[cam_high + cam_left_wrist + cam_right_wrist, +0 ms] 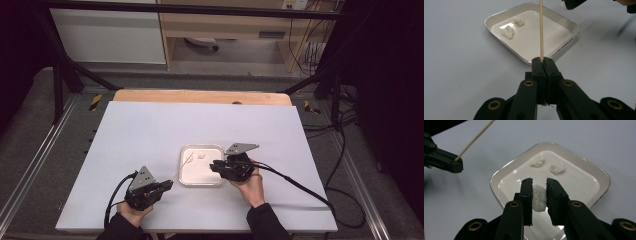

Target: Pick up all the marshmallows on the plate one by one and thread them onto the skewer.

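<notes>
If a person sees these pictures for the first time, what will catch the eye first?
Probably the white square tray near the front middle of the pale table, with two white lumps lying in it. Over the tray, the right gripper pinches a third white lump between its black jaws. To the tray's left, the left gripper clamps a thin wooden stick that slants toward the tray.

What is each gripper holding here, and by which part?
The left gripper pinches a thin wooden stick at its lower end. The right gripper clamps a white puffy piece by its two sides, above the tray.
</notes>
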